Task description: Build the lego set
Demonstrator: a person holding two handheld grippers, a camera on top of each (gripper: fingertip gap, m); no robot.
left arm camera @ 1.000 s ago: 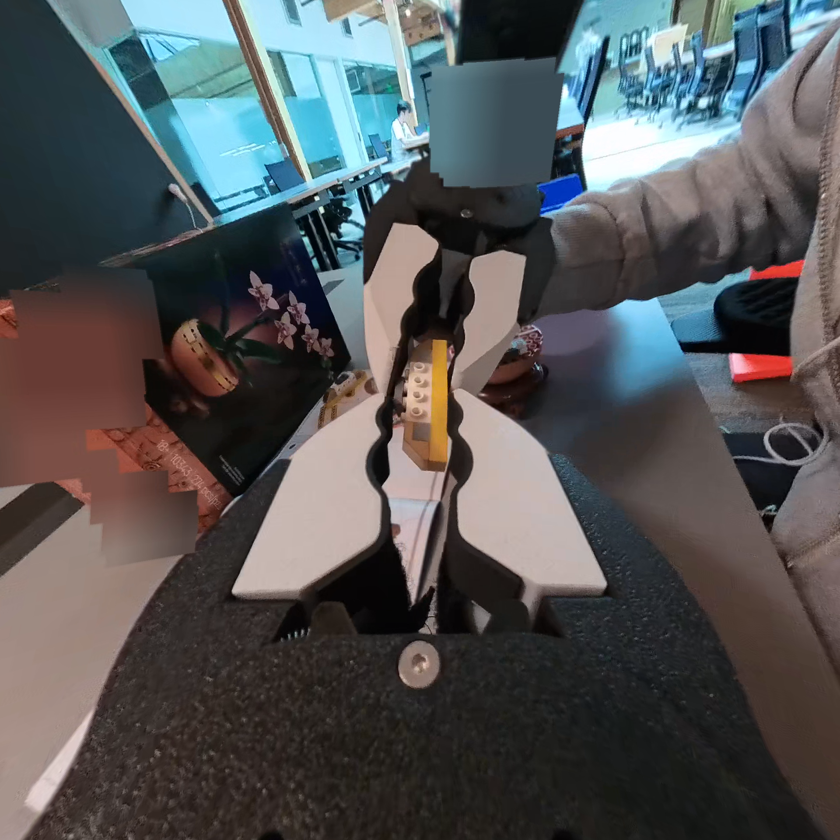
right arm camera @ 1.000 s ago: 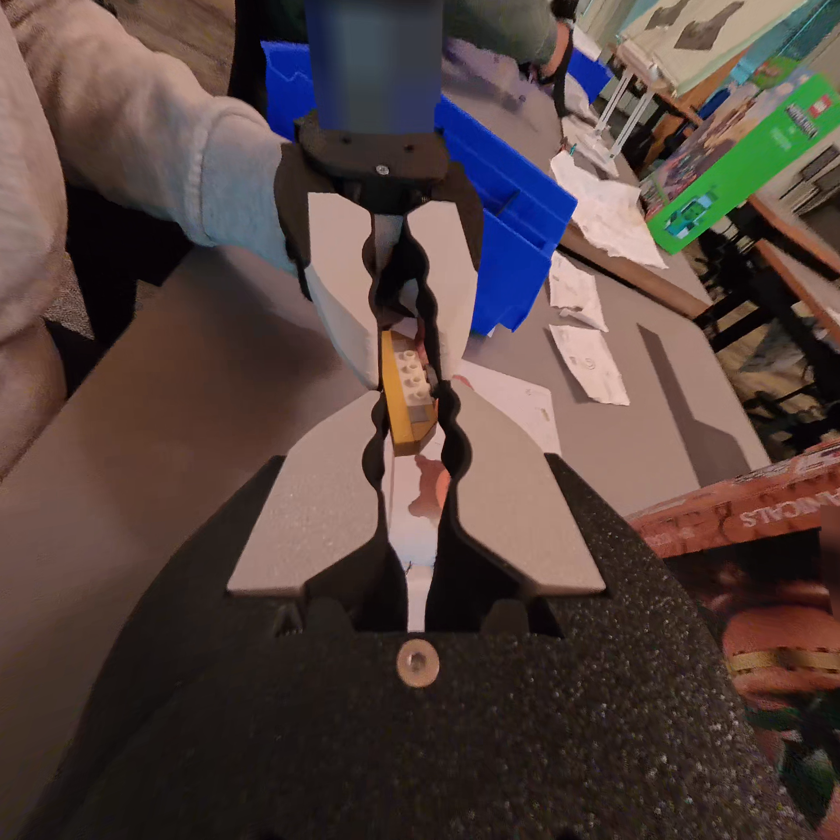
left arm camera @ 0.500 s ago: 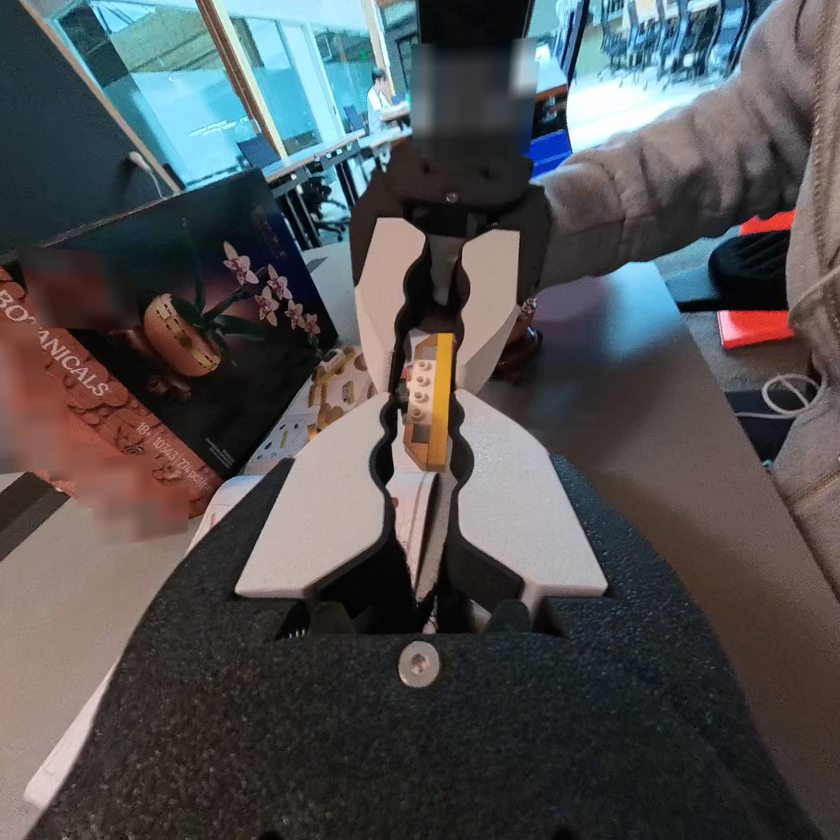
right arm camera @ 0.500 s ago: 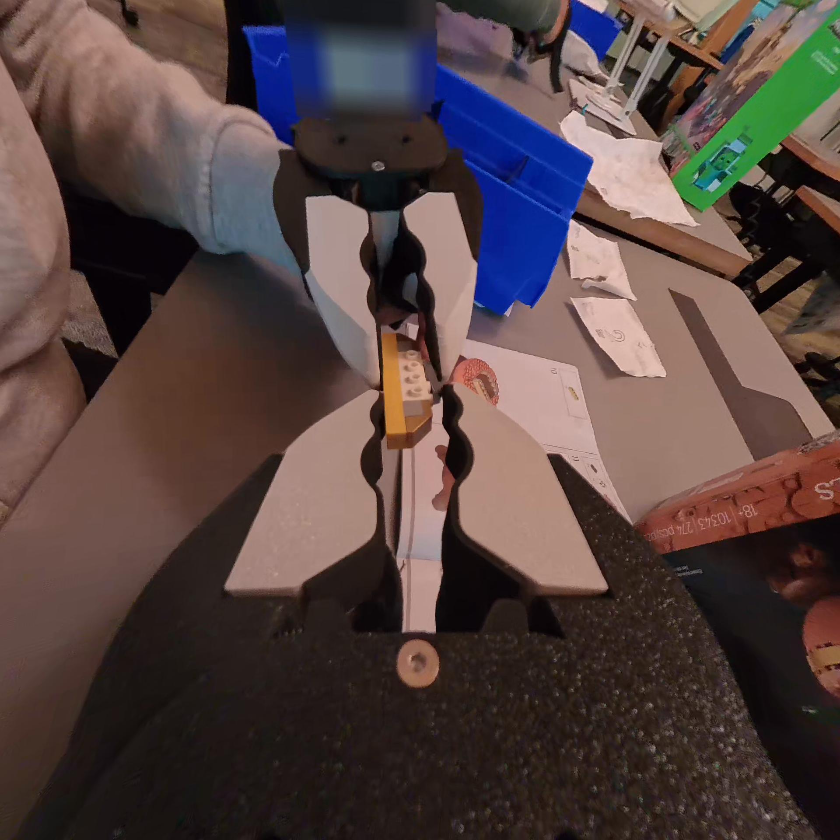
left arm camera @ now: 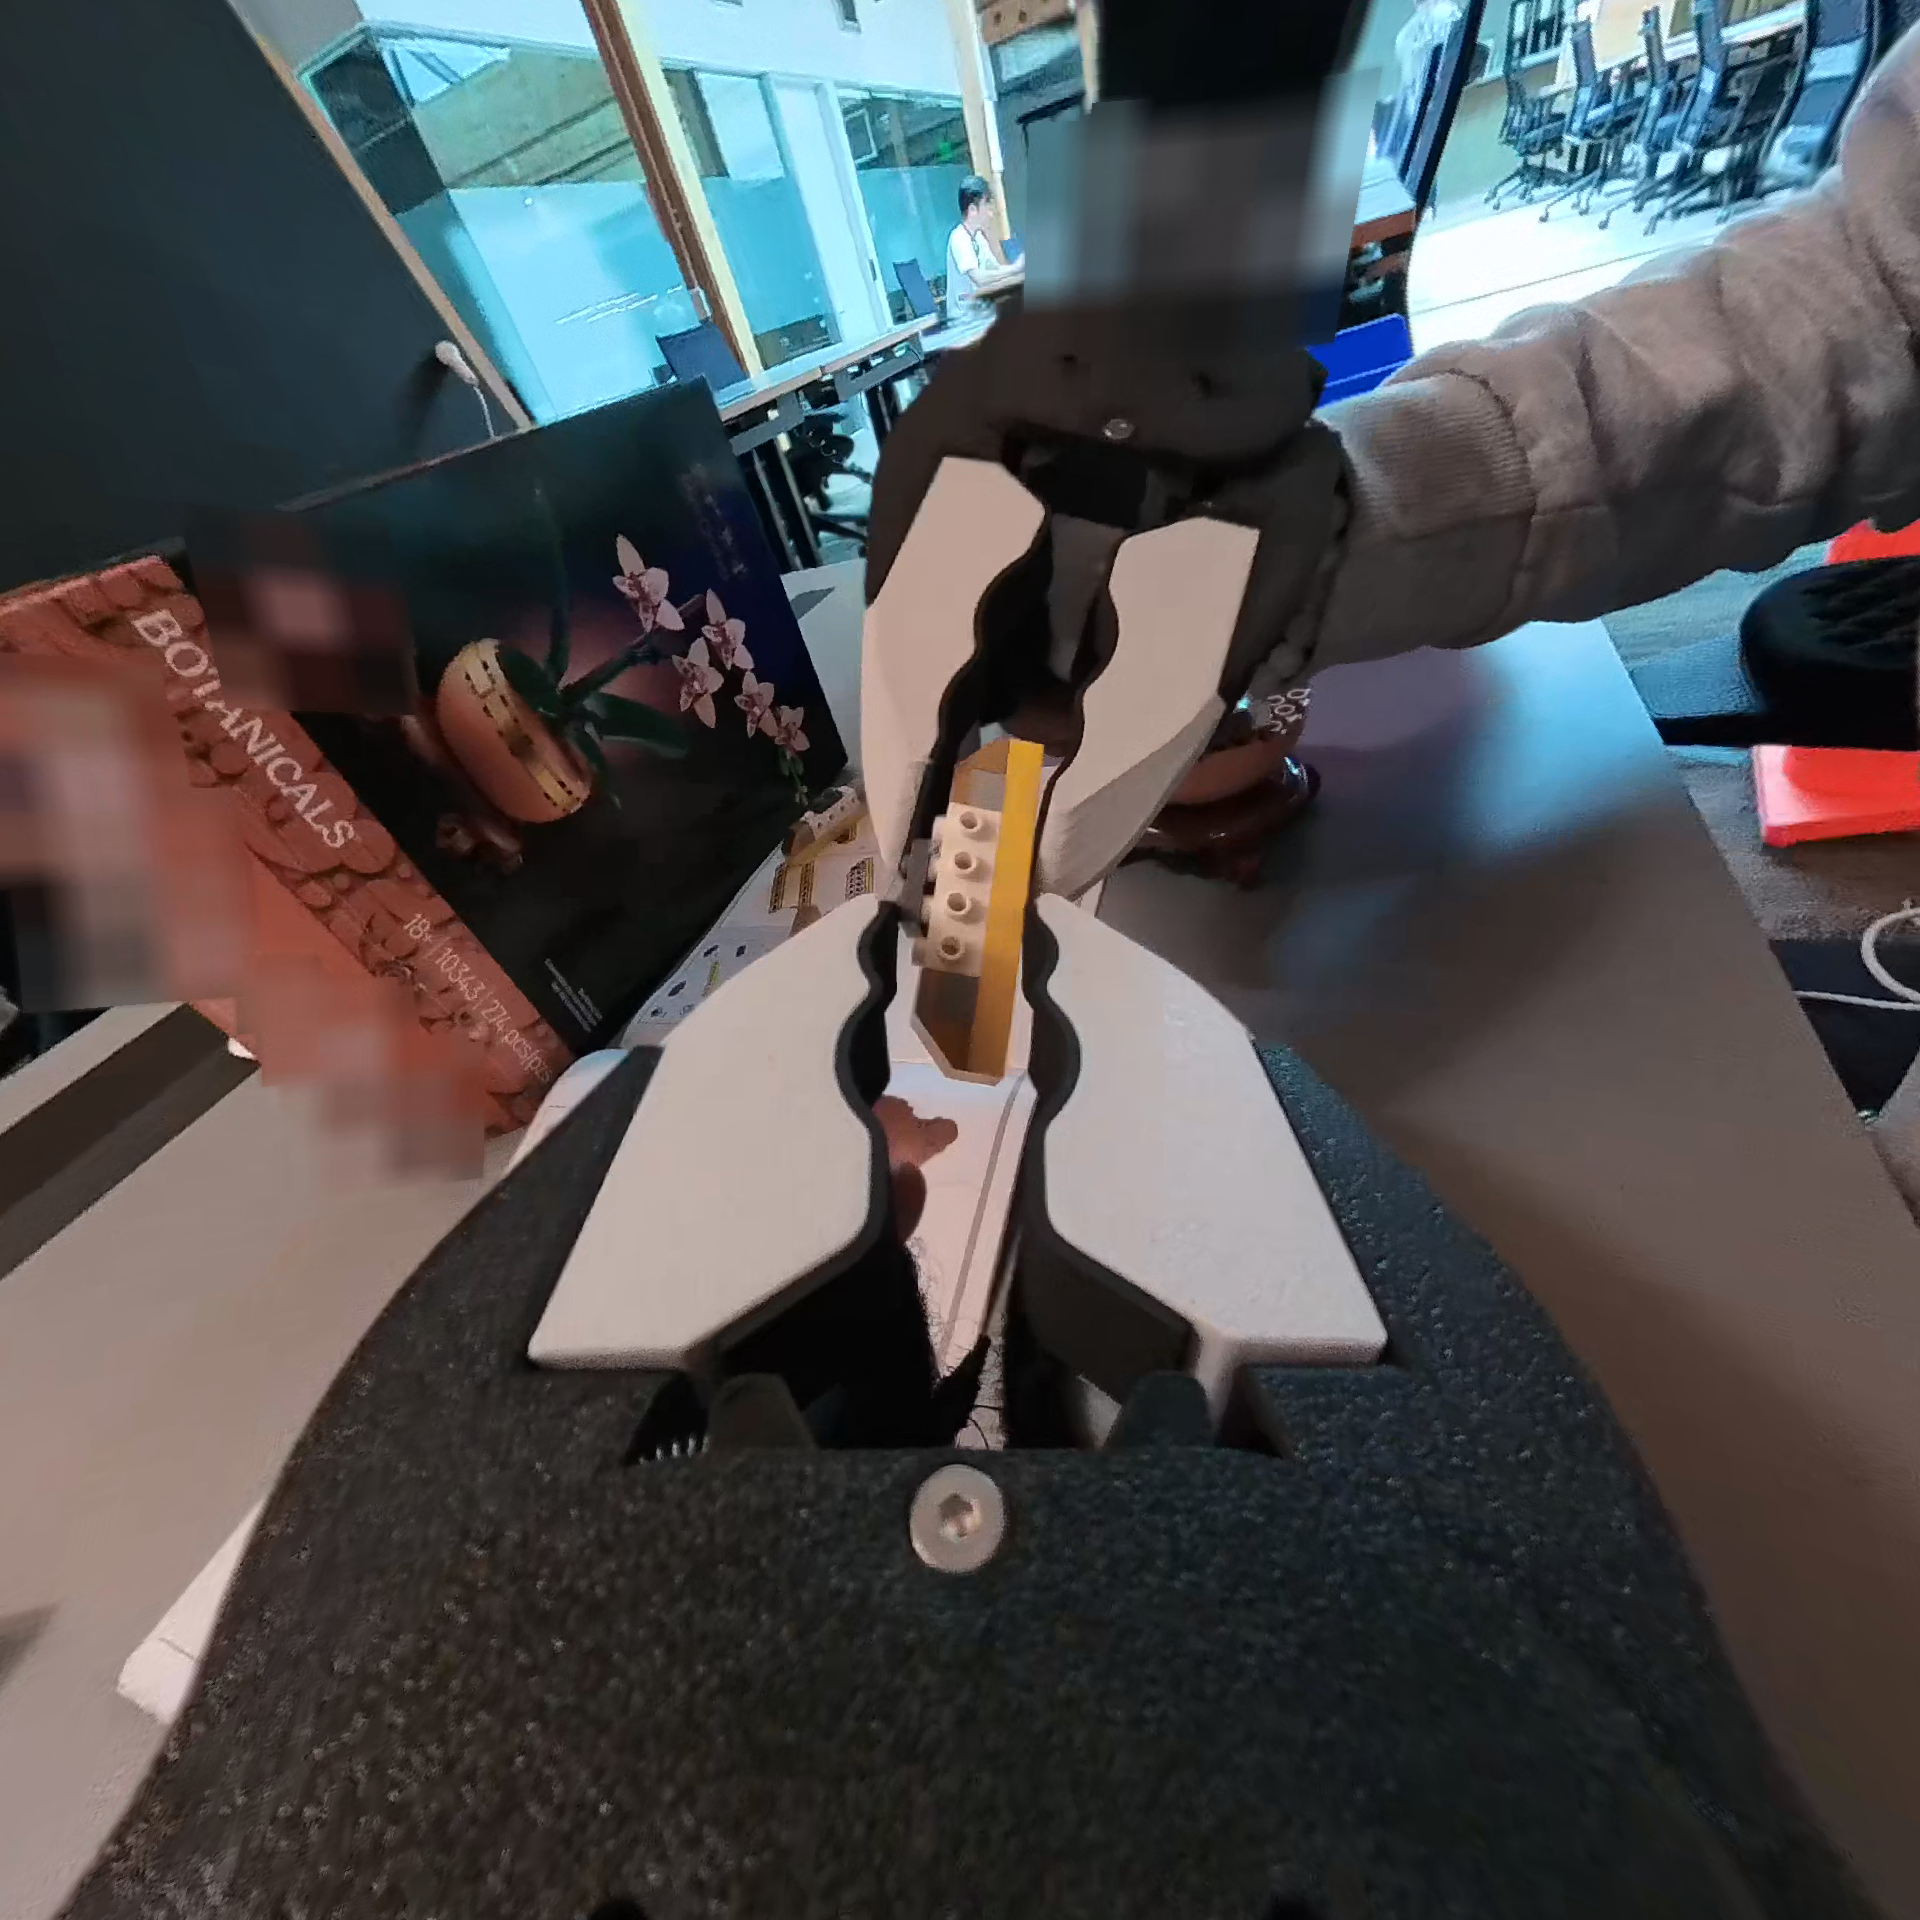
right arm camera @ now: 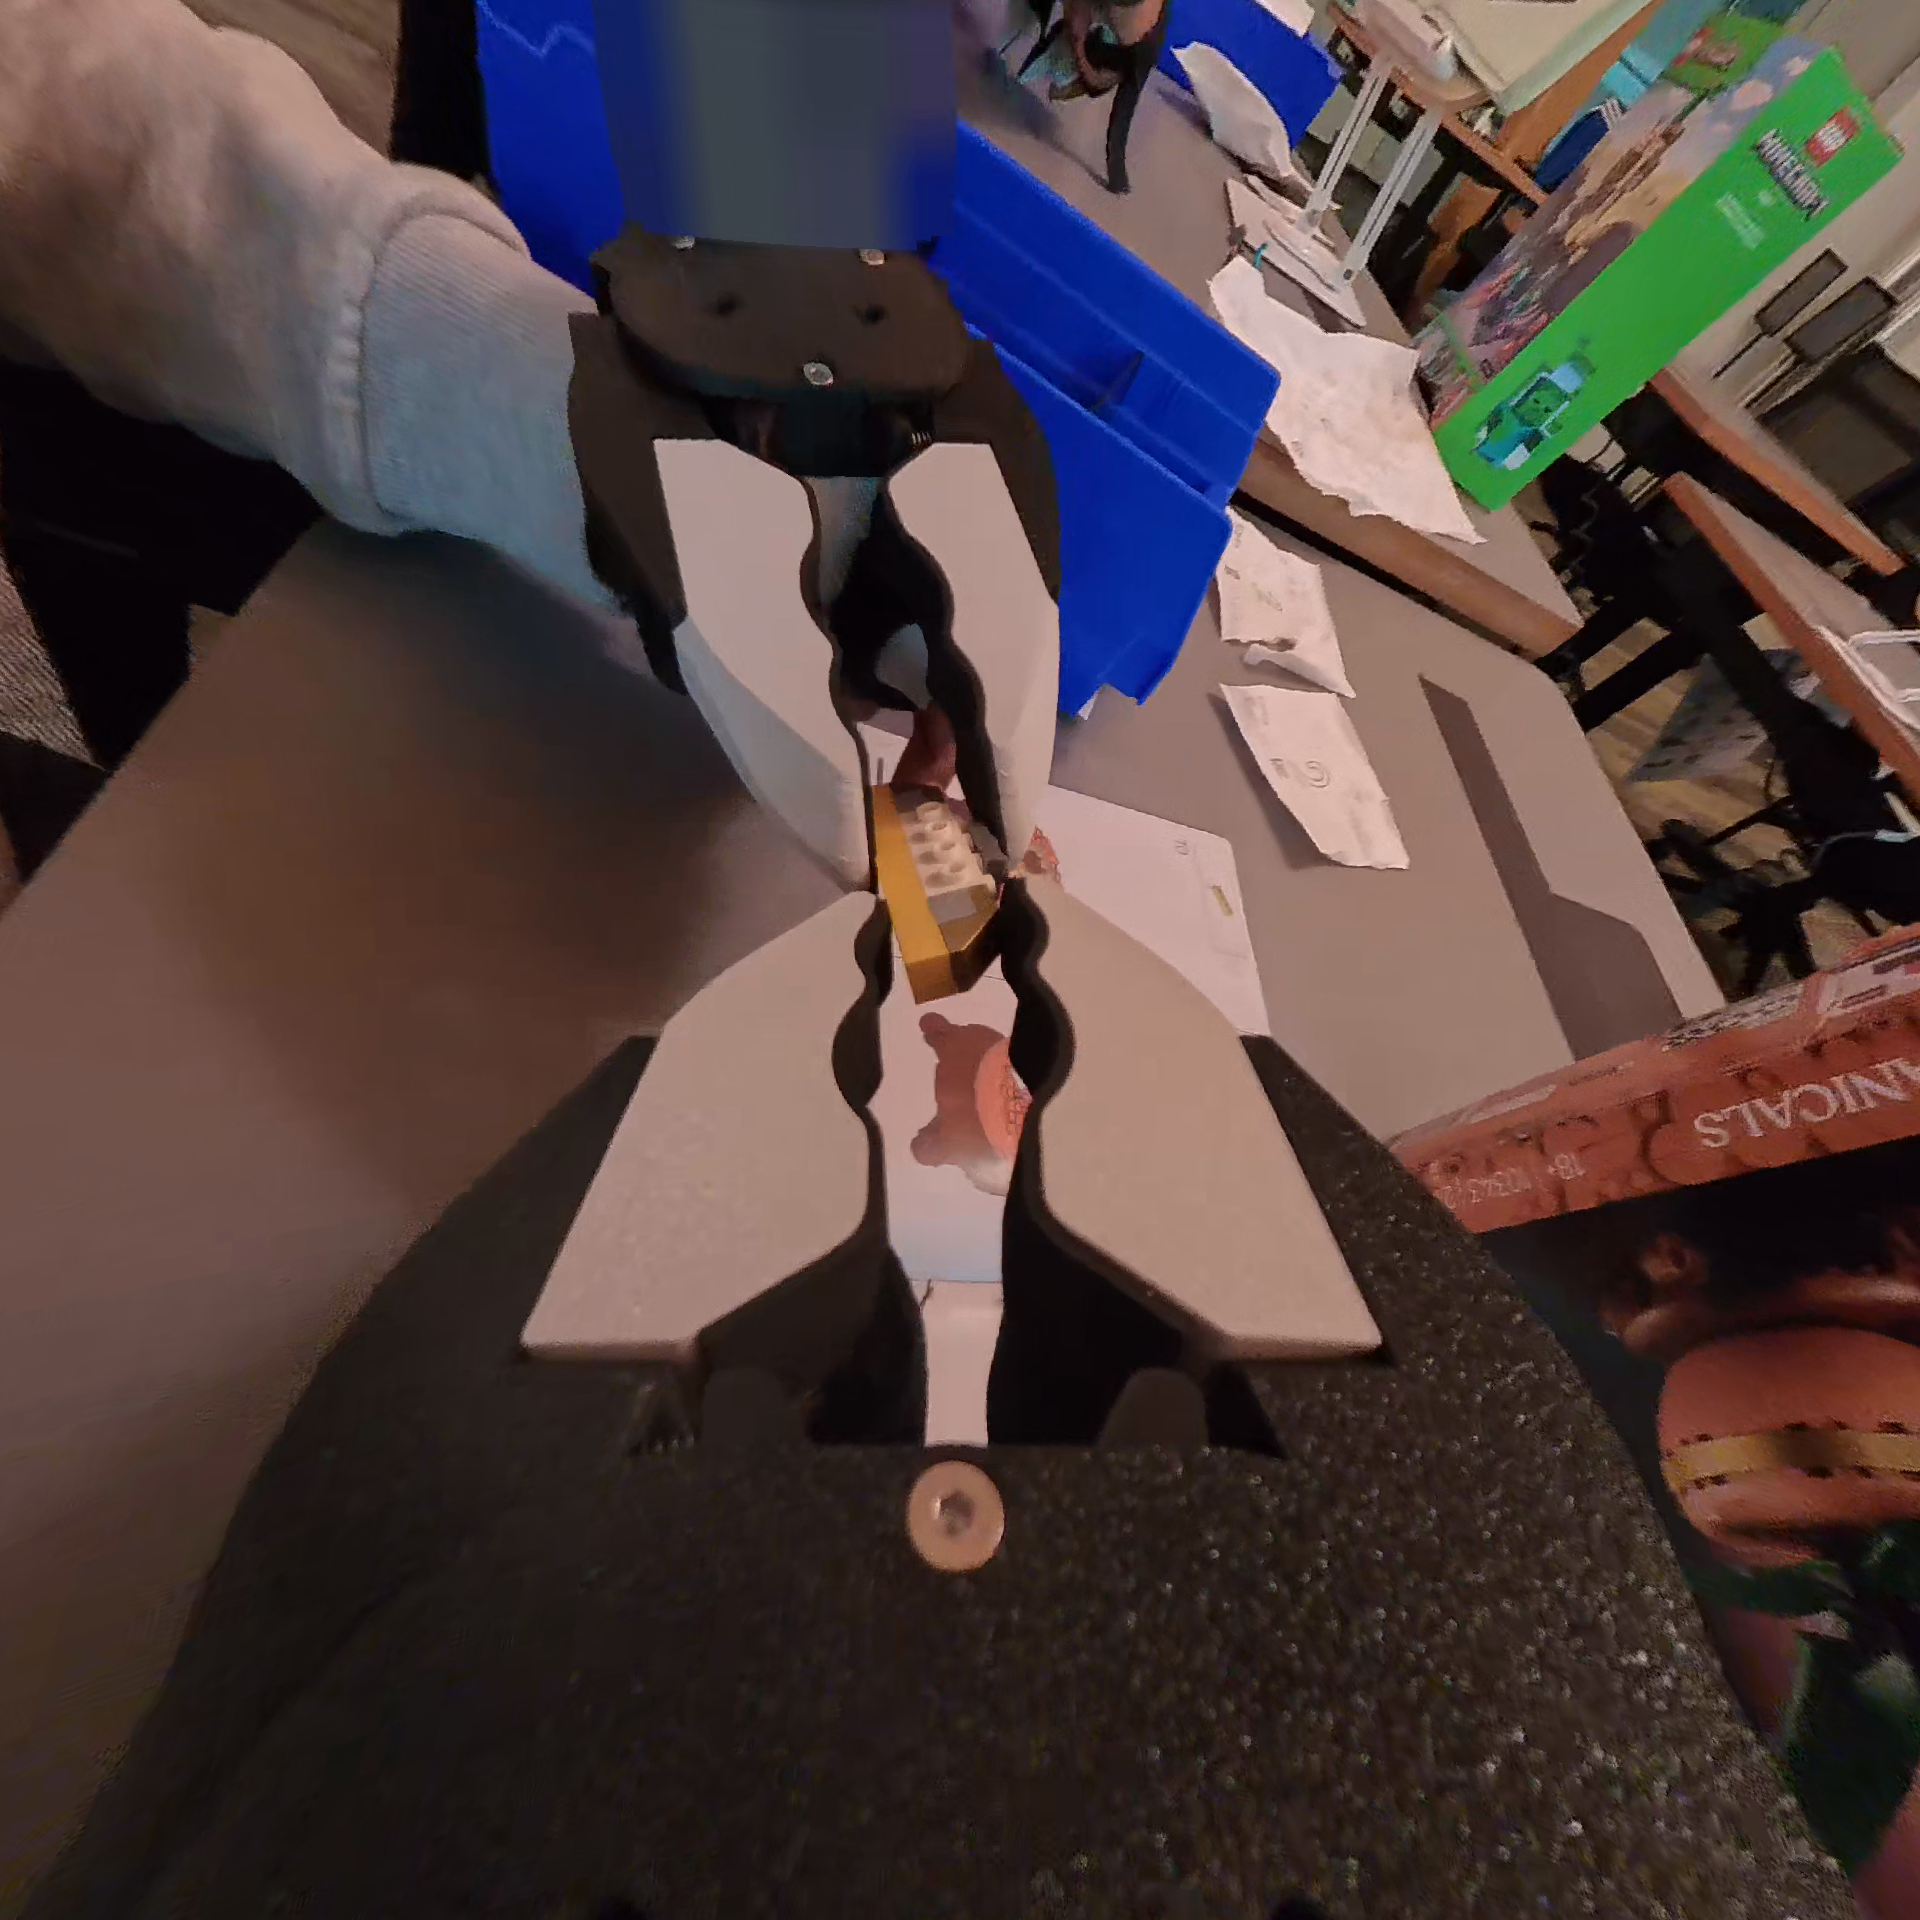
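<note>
Left hand-held gripper: clenching on the lower end of the lego piece, tips meeting the other gripper's tips above the bench.
Right hand-held gripper: grasping the same lego piece from the opposite end, pointing toward the left one.
Lego piece: hanging in the air between the two tip pairs, above the booklet; a yellow plate standing on edge, carrying a white studded brick, with a small grey part beside it.
Booklet: lying open on the bench under both grippers, mostly hidden by the fingers.
Set box: standing beside the booklet, dark face showing a potted orchid, one side terracotta; contents not showing.
Blue bin: sitting on the bench behind the left gripper; inside hidden by its wall and the gripper.
Green box: standing on a farther table, closed, cut off at the frame edge.
Papers: lying loose near the bin.
Brown model: sitting on the bench behind the right gripper, mostly covered, shape hard to make out.
Sleeves: grey, reaching to each gripper; hands themselves hidden.
</note>
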